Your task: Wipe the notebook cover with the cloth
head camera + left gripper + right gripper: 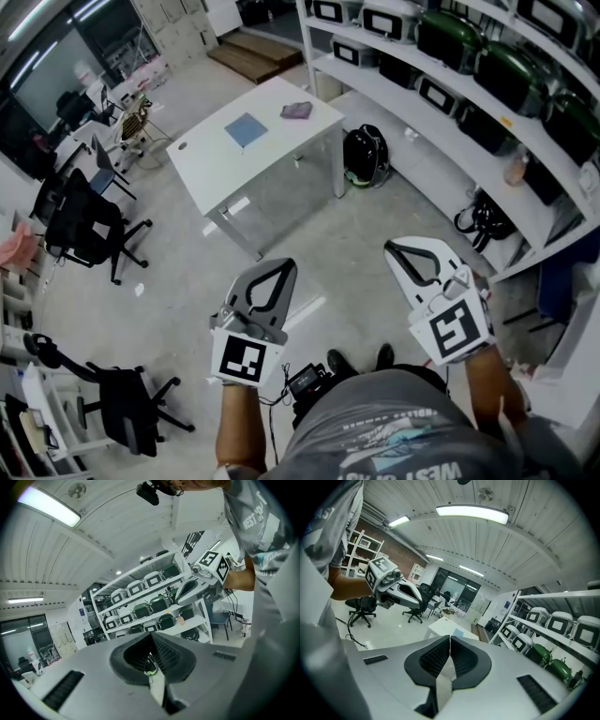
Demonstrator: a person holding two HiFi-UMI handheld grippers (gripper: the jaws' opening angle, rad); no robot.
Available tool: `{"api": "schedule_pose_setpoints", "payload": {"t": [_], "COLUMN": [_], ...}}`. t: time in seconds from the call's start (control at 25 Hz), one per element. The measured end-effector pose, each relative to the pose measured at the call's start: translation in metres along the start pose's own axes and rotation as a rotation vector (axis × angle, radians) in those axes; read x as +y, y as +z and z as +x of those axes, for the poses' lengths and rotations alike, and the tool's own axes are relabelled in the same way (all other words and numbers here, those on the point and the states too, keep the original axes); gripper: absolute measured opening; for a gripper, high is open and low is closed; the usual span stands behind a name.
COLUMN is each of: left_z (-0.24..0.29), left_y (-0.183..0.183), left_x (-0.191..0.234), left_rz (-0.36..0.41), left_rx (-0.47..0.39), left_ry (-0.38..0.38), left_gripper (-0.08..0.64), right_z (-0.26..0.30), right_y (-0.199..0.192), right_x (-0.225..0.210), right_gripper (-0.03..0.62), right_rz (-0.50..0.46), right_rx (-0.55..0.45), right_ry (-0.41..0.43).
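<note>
Reaching the bench [211, 161] with left claw [278, 266] and right claw [399, 249] both closed and empty could shove the cloth [296, 111], at two o'clock of the notebook [246, 129], off its edge

Right gripper [450, 638]: jaws closed together, nothing between them. Beyond the tips, well apart: white surface [440, 627] bearing a blue notebook [457, 632]. Upper left: left gripper [417, 599] with marker cube, on a person's forearm [344, 585]; right: shelves [534, 632] of white and green cases [557, 619]; black office chairs [360, 607] on the floor
</note>
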State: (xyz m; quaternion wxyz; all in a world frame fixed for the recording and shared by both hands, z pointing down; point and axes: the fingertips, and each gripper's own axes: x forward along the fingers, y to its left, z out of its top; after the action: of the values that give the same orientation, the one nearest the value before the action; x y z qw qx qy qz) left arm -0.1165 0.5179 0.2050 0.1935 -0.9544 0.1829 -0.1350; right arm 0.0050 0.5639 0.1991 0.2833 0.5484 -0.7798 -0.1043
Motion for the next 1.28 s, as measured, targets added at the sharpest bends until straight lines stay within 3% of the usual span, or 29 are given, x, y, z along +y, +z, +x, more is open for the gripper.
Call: {"api": "schedule_pose_setpoints", "payload": {"t": [0.44, 0.76, 1.28], "left_z": [-0.001, 0.017, 0.110], "left_y": [-0.013, -0.021, -0.029], "left_x": [0.020, 0.037, 0.079], "left_rz": [-0.003, 0.025, -0.041], "left_rx": [-0.032, -0.037, 0.054], "left_ry": [-0.020, -0.016, 0.054], "left_gripper": [0.003, 0.003, 0.002], "right_z": [0.022, 0.049, 0.113], "right_y": [0.007, -0.001, -0.028], "right_x": [0.008, -0.011, -0.100], "right_gripper": [0.031, 0.031, 0.031], "right_rz": [0.004, 0.022, 0.007], "right_rx": [0.024, 0.018, -0.034], "right_ry": [-0.013, -0.005, 0.082]}}
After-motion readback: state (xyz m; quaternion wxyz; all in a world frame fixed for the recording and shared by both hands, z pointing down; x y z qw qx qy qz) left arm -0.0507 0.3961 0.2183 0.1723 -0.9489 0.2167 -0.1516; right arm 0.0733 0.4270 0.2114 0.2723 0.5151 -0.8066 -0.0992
